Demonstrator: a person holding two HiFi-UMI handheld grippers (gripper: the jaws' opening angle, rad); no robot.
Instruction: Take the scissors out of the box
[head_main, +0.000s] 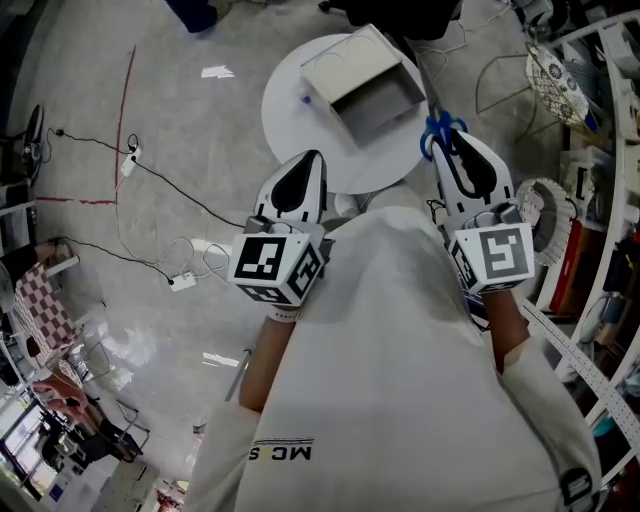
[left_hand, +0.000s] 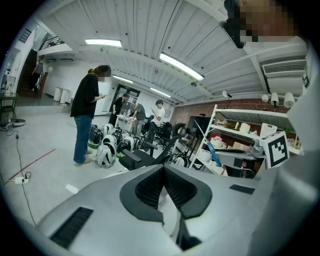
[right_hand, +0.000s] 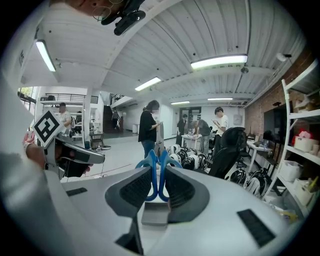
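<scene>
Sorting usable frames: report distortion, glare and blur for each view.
Head view: sharp, evenly lit, edges bowed, scissors clear. Left gripper view: heavy fisheye, dark corners, ceiling lights bright, mosaic patches. Right gripper view: same fisheye, right gripper shut on crisp scissors.

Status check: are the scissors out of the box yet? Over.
Right hand-held gripper shut on scissors, out of box. Left hand-held gripper shut, empty. Nothing in the way.
</scene>
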